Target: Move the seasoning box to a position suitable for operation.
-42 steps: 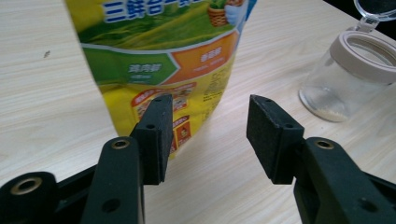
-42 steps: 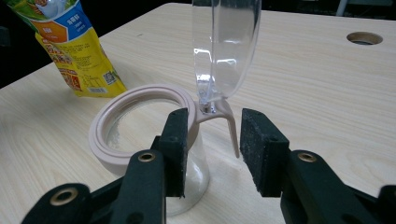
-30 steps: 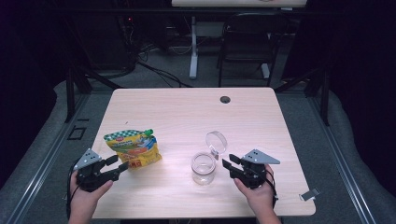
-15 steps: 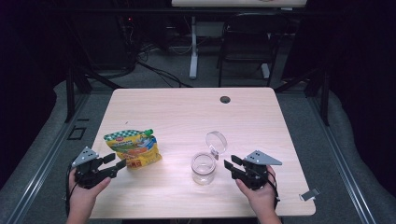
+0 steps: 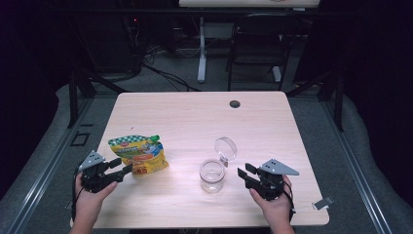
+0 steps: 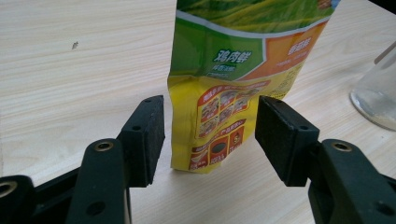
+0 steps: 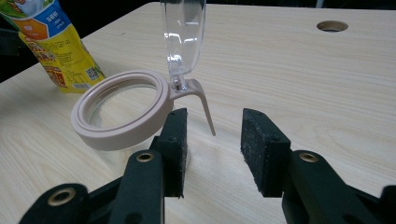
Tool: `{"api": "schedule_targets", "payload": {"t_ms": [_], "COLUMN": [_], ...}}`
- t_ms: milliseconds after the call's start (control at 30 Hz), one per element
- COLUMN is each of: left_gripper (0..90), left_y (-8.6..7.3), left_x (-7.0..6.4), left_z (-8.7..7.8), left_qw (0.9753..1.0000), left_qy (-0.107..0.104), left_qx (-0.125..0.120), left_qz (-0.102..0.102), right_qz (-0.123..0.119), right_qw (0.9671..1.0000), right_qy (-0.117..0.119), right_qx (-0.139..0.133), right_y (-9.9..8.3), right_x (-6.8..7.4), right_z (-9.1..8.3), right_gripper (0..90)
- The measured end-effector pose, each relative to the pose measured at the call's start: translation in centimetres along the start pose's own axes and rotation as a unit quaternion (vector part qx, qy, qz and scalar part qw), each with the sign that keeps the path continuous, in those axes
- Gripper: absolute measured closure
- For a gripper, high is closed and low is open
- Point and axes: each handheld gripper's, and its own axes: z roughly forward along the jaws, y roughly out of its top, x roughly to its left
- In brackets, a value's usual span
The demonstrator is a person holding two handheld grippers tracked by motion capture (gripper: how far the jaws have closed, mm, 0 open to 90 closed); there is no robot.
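Note:
A yellow and green snack pouch (image 5: 139, 154) lies on the table's left half; its bottom edge (image 6: 219, 140) sits between the open jaws of my left gripper (image 5: 122, 166) (image 6: 210, 140), untouched by the pads. A clear glass jar (image 5: 212, 175) with a beige rim (image 7: 122, 108) stands at centre front, its clear hinged lid (image 5: 225, 147) (image 7: 183, 35) flipped up. My right gripper (image 5: 246, 173) (image 7: 214, 147) is open just right of the jar, level with the lid's clasp tab (image 7: 204, 105), holding nothing.
The light wooden table (image 5: 195, 117) has a round cable hole (image 5: 234, 104) near its far edge. A small clip (image 5: 323, 203) hangs off the front right corner. Chairs and desk legs stand beyond the table in the dark.
My left gripper has crept a little right toward the pouch's bottom edge. The right gripper has hardly moved, and the jar and pouch stay put.

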Motion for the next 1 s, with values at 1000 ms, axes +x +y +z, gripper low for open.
{"api": "schedule_targets", "payload": {"t_ms": [1000], "left_gripper": [65.7], "left_y": [-0.07], "left_x": [-0.11], "left_z": [-0.16], "left_qw": [0.9998], "left_qy": [-0.012], "left_qx": [0.015], "left_qz": [-0.006], "right_qz": [-0.002], "right_qw": [1.0], "right_qy": [-0.003], "right_qx": [0.002], "right_y": [-0.1], "right_x": [-0.03], "right_z": [-0.12], "right_gripper": [61.3]}}
